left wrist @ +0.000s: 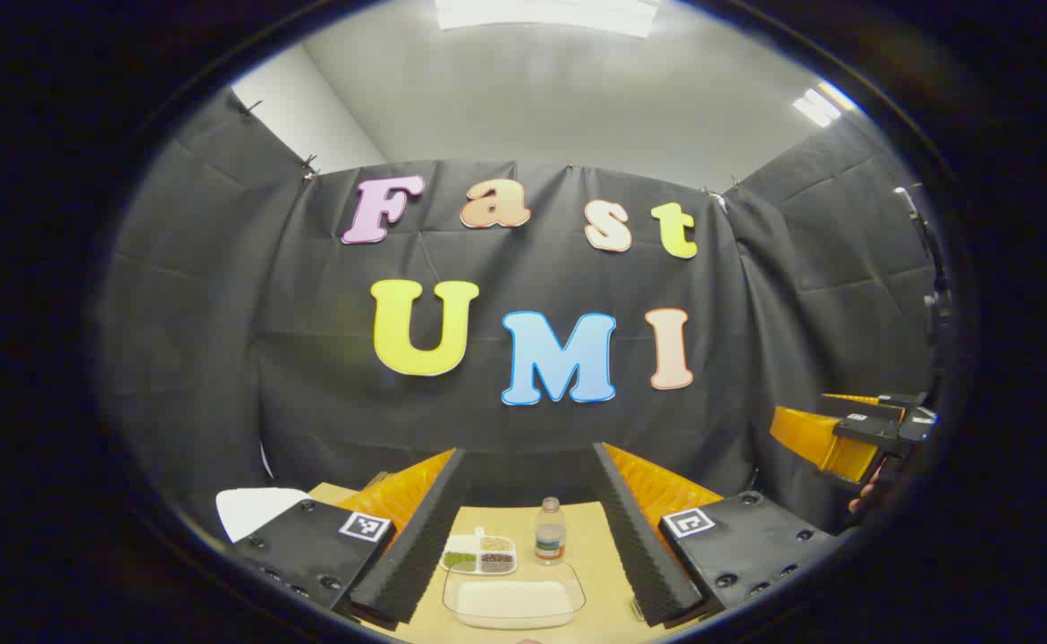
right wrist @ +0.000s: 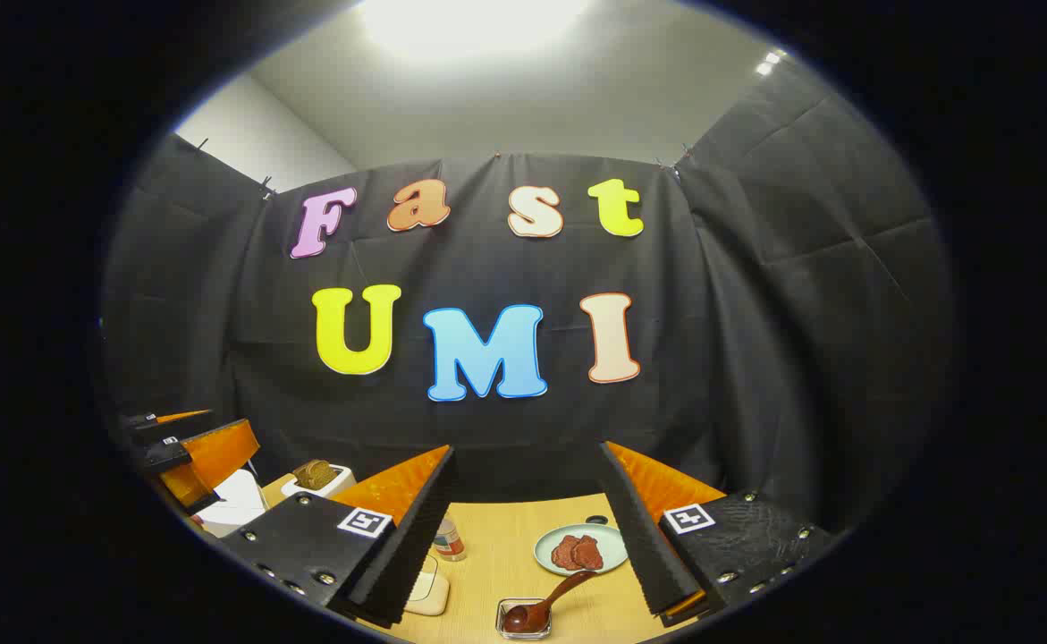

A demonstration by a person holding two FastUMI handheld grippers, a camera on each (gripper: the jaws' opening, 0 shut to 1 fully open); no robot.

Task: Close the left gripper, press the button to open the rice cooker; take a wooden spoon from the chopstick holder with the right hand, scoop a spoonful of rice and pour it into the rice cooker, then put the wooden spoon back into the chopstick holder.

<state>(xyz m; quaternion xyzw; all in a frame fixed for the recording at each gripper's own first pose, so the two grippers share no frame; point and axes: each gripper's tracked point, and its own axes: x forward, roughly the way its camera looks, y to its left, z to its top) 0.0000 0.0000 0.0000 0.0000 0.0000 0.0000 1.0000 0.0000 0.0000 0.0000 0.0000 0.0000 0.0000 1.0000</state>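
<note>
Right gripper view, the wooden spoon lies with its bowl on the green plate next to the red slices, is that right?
Not quite. In the right gripper view the wooden spoon rests with its bowl in the small clear dish, not on the green plate. The red slices are on that plate.

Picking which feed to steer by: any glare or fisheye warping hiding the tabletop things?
Left gripper view: ceiling glare stays overhead; the clear tray and bottle read sharp but small. Right gripper view: stronger glare overhead; the spoon and plate are clear, bent near the rim.
</note>
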